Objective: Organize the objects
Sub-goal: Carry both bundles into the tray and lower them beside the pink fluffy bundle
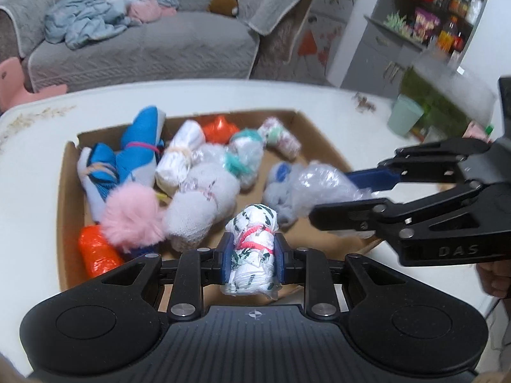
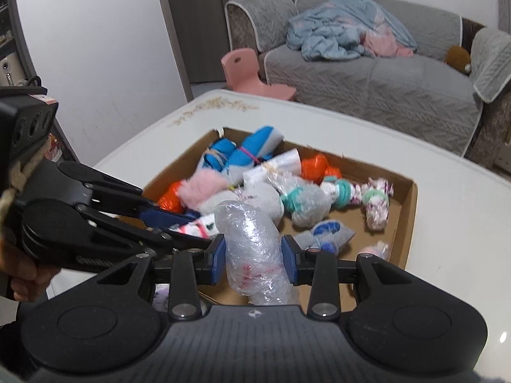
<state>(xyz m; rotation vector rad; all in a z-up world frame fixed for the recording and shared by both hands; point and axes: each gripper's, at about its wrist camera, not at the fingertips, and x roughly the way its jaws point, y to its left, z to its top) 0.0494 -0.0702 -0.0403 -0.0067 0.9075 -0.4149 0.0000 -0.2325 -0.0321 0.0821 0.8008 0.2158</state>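
A shallow cardboard box [image 1: 68, 188] [image 2: 410, 198] on a white table holds several tied bundles. My left gripper [image 1: 252, 255] is shut on a white bundle with green print and a pink band [image 1: 254, 239], held over the box's near edge. My right gripper [image 2: 254, 260] is shut on a clear plastic-wrapped bundle [image 2: 252, 242], above the box's right side; it shows in the left wrist view [image 1: 322, 180] too. In the box lie a blue and white bundle [image 1: 134, 156], a pink fluffy ball [image 1: 131, 220], orange bundles [image 1: 95, 252] and a grey and blue bundle [image 2: 329, 233].
The white table [image 1: 32, 159] extends around the box. A pale green cup [image 1: 404, 115] stands at its far right. A grey sofa [image 2: 383, 76] with a blue blanket, a pink chair [image 2: 246, 70] and a shelf of goods [image 1: 440, 16] lie beyond the table.
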